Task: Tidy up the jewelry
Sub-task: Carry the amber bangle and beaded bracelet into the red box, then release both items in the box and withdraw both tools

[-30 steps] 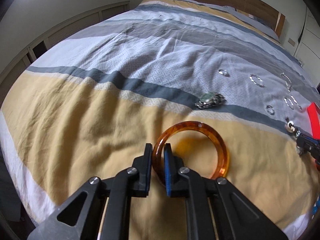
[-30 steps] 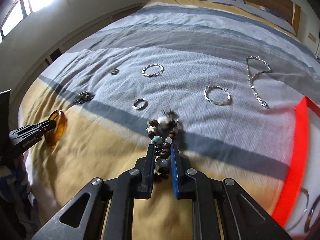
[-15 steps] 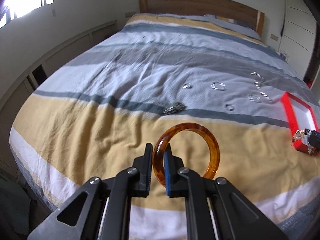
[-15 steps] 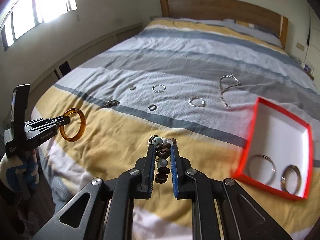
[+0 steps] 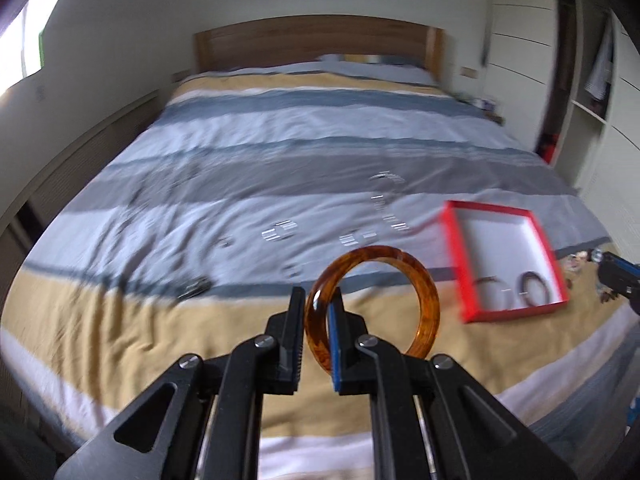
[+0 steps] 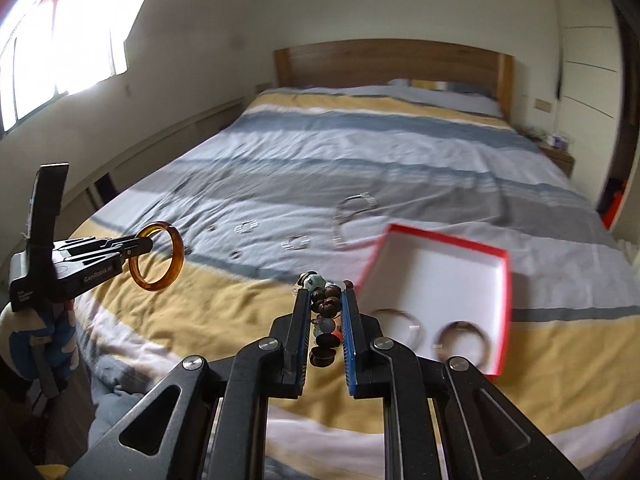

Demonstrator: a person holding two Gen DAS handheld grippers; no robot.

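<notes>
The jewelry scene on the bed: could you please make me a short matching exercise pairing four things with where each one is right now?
Things:
1. amber bangle
2. beaded bracelet
3. red box
4. silver chain necklace

Places:
A. lying on the grey stripe of the bedspread
B. clamped in the right gripper
C. clamped in the left gripper
D. sitting open on the bed, two bangles inside

Pairs: 1-C, 2-B, 3-D, 4-A
</notes>
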